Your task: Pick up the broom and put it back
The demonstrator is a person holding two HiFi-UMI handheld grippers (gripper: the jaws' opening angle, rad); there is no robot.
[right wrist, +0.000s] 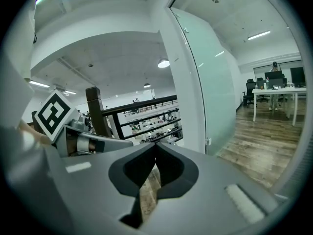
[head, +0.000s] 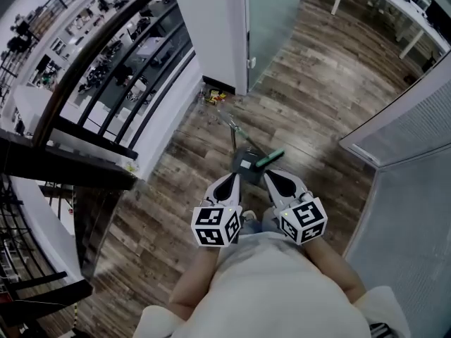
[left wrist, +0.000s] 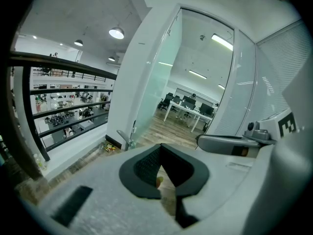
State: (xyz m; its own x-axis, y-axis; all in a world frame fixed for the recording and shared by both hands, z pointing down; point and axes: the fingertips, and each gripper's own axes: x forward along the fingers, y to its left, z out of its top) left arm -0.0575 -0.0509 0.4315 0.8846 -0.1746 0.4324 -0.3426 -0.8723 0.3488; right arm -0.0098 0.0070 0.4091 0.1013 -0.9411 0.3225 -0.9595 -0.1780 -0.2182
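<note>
Wood-plank floor [head: 317, 97] with the broom [head: 245, 162] on it.
The broom sits at twelve o'clock, just ahead of both grippers, its thin pole running toward eleven. The left gripper [head: 234, 177] and right gripper [head: 268, 175] are side by side, each with fingers pressed together and nothing between them.

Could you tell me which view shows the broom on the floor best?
The head view: the grey long-handled broom lies on the wooden floor. The left gripper view perhaps shows its handle end; the right gripper view, nothing.
</note>
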